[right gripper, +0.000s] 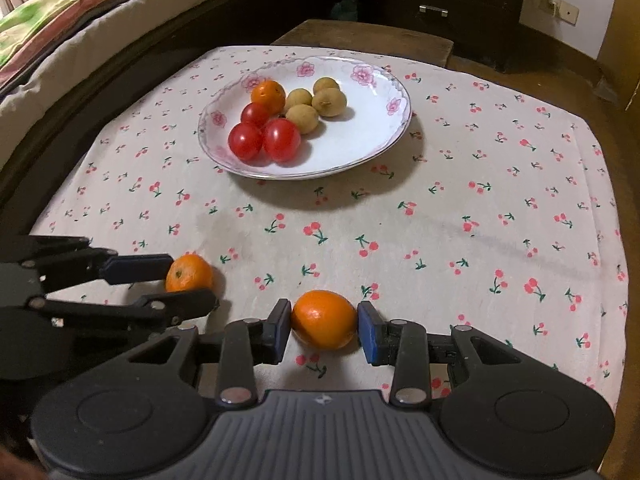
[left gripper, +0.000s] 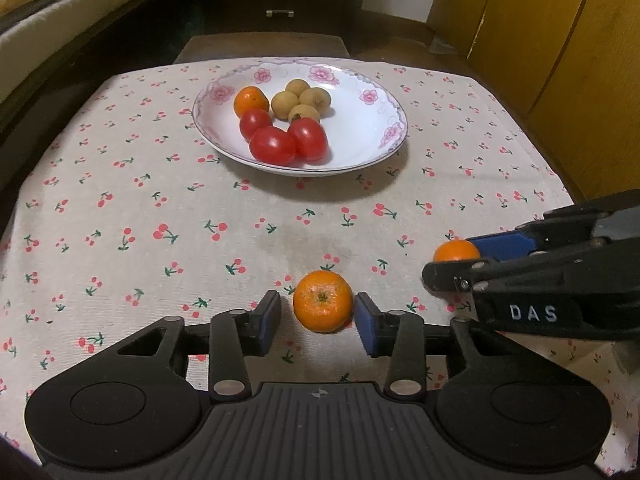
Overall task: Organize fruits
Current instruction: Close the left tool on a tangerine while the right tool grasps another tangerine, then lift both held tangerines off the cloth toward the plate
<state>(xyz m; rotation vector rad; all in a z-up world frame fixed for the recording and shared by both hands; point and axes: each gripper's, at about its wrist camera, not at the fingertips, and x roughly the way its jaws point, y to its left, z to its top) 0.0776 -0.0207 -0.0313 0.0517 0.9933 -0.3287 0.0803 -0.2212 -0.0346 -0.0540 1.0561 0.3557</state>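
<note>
While each gripper — left gripper (left gripper: 317, 318), right gripper (right gripper: 324, 326) — brackets a round, dimpled tangerine, neither clamps it.

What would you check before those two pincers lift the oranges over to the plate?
1. Left gripper straddles its orange: ok.
2. Left pads touching the fruit: not ok, a gap shows on one side.
3. Right gripper straddles its orange: ok.
4. Right pads gripping firmly: cannot tell; they look to be touching.
5. Free room on the plate: ok, its right part is bare.
6. Tablecloth between oranges and plate free of obstacles: ok.
</note>
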